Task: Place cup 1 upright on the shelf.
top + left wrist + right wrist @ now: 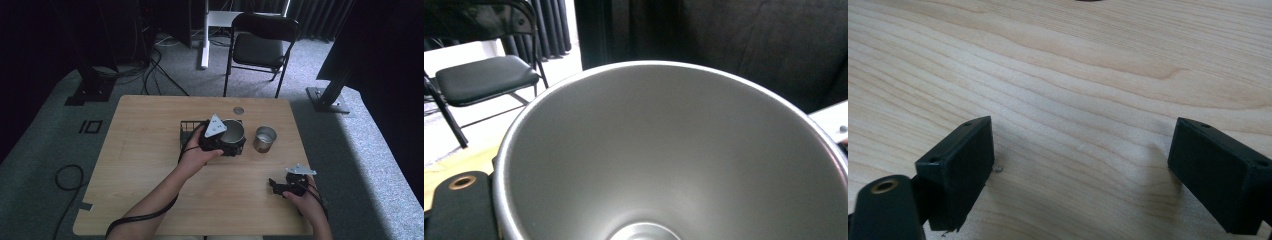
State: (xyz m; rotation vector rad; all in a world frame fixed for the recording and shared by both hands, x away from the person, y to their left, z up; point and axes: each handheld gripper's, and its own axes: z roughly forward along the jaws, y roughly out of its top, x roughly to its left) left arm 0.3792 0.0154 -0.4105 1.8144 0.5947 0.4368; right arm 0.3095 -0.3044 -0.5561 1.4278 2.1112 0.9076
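Your left gripper (220, 136) pinched the empty steel pot (232, 131) over the wire basket (188, 131), smaller empty cup (264, 138) just right of the pot, your right gripper (1083, 170) spread, resting on the table (145, 165) nearer you.

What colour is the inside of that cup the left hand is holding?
Plain matte silver-grey metal cup; the left gripper view shows it best.

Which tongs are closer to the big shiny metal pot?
Left. The left tongs are right at the big shiny metal pot; the right tongs rest apart, near the table's front edge.
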